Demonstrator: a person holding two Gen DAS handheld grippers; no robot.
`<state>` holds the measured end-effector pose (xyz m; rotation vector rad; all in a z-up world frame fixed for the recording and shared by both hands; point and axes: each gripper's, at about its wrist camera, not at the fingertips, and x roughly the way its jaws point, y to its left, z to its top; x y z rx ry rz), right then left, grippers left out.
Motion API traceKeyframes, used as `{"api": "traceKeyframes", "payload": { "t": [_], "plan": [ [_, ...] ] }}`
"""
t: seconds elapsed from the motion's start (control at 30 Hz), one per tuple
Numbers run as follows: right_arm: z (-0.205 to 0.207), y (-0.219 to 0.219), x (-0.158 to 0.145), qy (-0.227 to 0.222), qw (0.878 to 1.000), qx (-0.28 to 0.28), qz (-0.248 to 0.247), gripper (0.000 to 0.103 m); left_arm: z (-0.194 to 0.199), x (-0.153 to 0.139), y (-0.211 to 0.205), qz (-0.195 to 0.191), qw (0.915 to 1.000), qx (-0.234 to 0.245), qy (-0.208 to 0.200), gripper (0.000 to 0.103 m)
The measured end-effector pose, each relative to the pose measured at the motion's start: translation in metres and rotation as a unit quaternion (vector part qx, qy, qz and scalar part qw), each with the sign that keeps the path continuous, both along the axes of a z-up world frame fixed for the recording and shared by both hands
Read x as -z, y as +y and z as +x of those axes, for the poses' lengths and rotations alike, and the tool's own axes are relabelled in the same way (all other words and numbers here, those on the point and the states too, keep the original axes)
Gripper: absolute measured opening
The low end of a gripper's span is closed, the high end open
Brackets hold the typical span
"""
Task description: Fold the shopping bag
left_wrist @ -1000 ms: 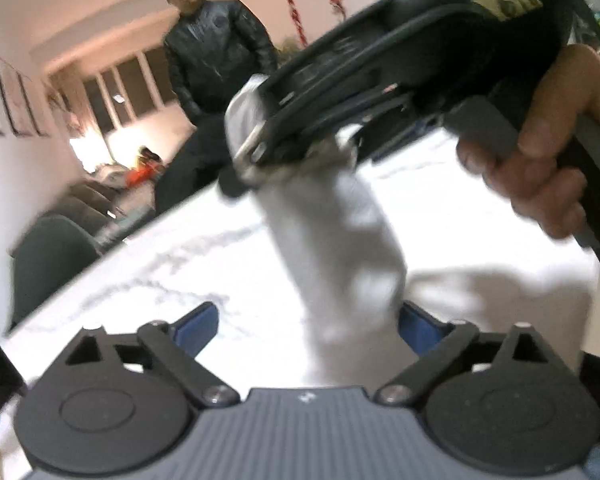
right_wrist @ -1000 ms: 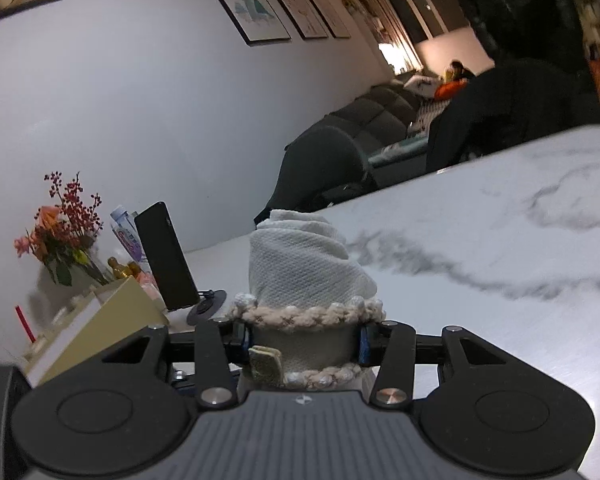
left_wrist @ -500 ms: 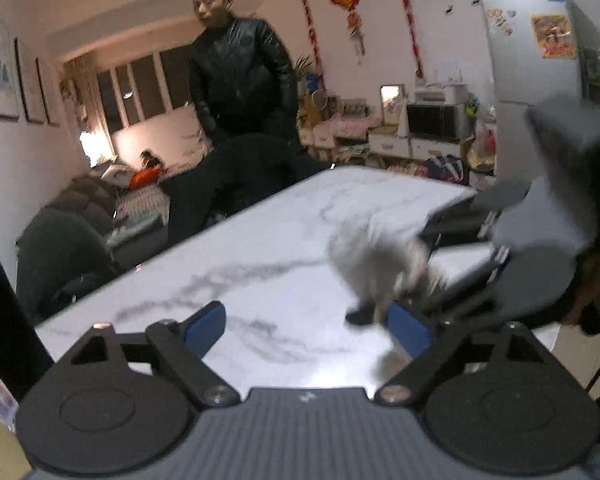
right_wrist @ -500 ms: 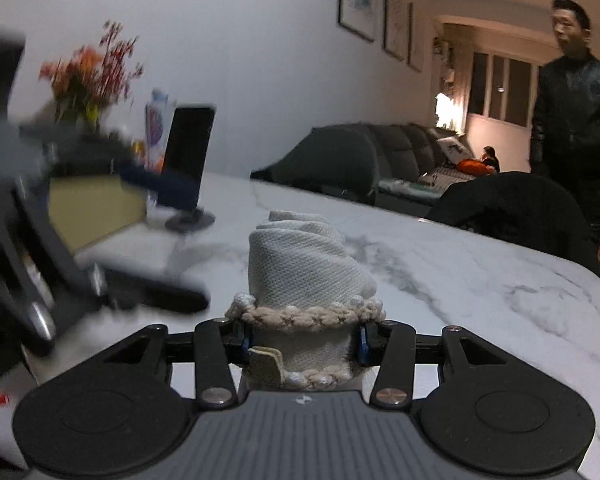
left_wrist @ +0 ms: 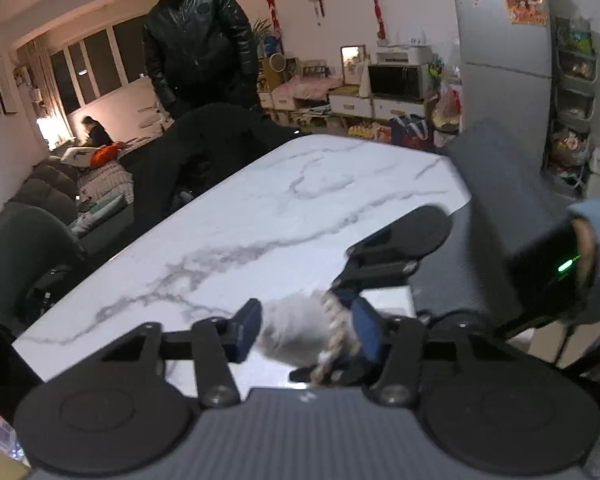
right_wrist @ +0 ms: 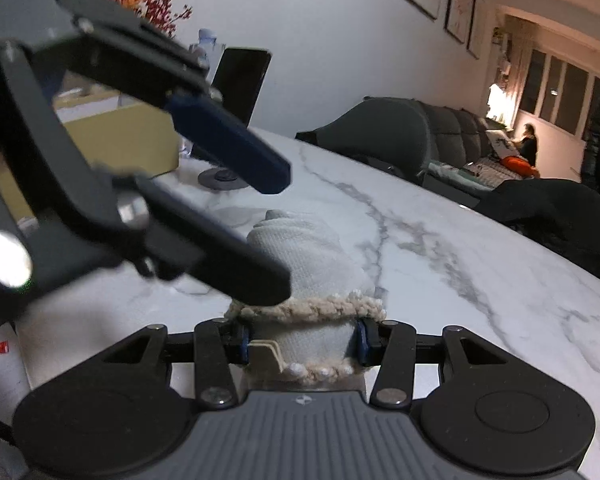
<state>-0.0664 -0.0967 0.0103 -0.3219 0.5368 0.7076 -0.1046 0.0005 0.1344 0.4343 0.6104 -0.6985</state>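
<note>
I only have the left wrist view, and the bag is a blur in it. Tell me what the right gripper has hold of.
Observer: The right gripper is shut on the shopping bag, a tight white roll pointing forward from its jaws.
Operator: Report what binds the roll.
Observer: A braided cord circles it just ahead of the right jaws.
Operator: Now say how my left gripper sits from that side.
Observer: The left gripper is open, one finger above the roll and one across its side near the cord. I cannot tell if it touches.
</note>
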Motion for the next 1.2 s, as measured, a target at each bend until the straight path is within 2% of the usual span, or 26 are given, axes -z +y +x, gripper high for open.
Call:
{"api": "traceKeyframes", "payload": {
  "t": [0.1, 0.2, 0.3, 0.5, 0.67, 0.97, 1.2],
  "plan": [
    [0.009, 0.011, 0.004, 0.01, 1.0, -0.01, -0.015, 0.045, 0.007, 0.006, -0.001, 0.011, 0.9995, 0.015, 0.028, 0.034],
    [0.018, 0.017, 0.008, 0.023, 0.999, -0.019, -0.026, 0.045, 0.023, 0.02, -0.002, 0.031, 0.9973, 0.016, 0.065, 0.033],
    [0.03, 0.022, 0.011, 0.044, 0.998, -0.025, -0.033, 0.045, 0.038, 0.027, 0.001, 0.029, 0.9952, 0.011, 0.093, 0.033],
    [0.038, 0.039, 0.014, 0.053, 0.99, -0.093, -0.093, 0.045, 0.057, 0.04, 0.027, -0.015, 0.9896, -0.02, 0.142, 0.033],
    [0.033, 0.054, 0.021, 0.032, 0.981, -0.124, -0.146, 0.046, 0.057, 0.055, 0.041, -0.023, 0.9874, -0.04, 0.152, 0.038],
    [0.035, 0.053, 0.024, 0.031, 0.98, -0.125, -0.152, 0.046, 0.058, 0.055, 0.054, -0.045, 0.9861, -0.04, 0.155, 0.039],
    [0.033, 0.056, 0.023, 0.026, 0.979, -0.124, -0.157, 0.046, 0.06, 0.058, 0.054, -0.047, 0.9861, -0.05, 0.151, 0.047]
  ]
}}
